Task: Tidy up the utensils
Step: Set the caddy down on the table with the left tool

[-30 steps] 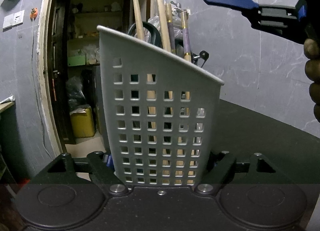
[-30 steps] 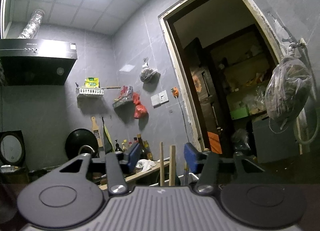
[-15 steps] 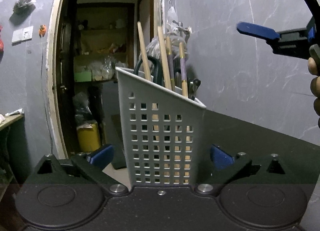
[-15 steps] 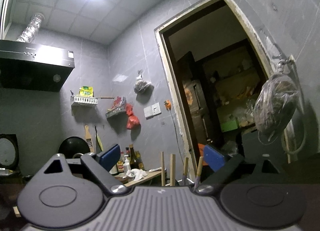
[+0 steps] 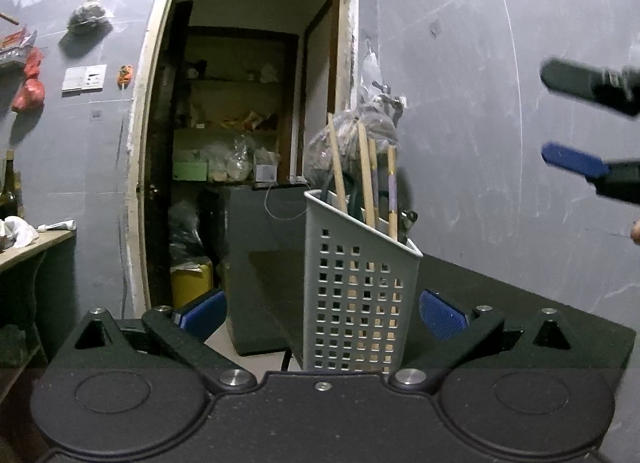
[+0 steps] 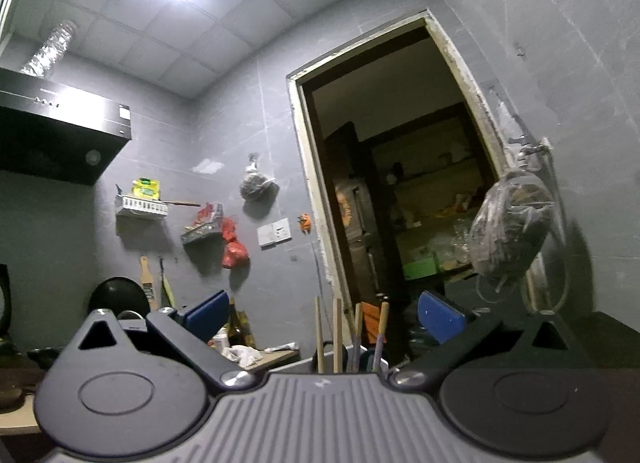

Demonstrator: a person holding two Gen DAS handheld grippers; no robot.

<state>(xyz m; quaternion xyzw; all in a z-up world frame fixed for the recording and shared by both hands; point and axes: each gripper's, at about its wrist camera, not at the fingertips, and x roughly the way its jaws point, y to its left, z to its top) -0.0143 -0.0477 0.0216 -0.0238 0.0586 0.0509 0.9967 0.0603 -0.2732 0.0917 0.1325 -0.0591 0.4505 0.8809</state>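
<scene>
Your left gripper (image 5: 323, 313) has its jaws wide apart, with the holder (image 5: 358, 295) standing between them but untouched — the blue pads sit clear of both its walls. Your right gripper (image 6: 323, 317) is spread just as wide and grips nothing; in the left view it shows blurred at the right edge, above the worktop (image 5: 500, 303).

The holder stands upright on the dark worktop, near its front left corner and close to the doorway. It is a grey plastic caddy with a grid of square holes and a slanted rim. Several utensils (image 5: 362, 179) stand in it, handles up: wooden sticks, one with a purple band, and a dark looped handle. From the right view you see only their tips above the gripper body.

You should expect the holder to be light and thin-walled, so it may flex or tip if squeezed high up or pushed from one side. If you need to move it, take it low on the two flat side walls. The wooden handles look stiff and fairly grippy; pinch one just below its top and lift straight up, so it doesn't drag the neighbours or rock the holder.
</scene>
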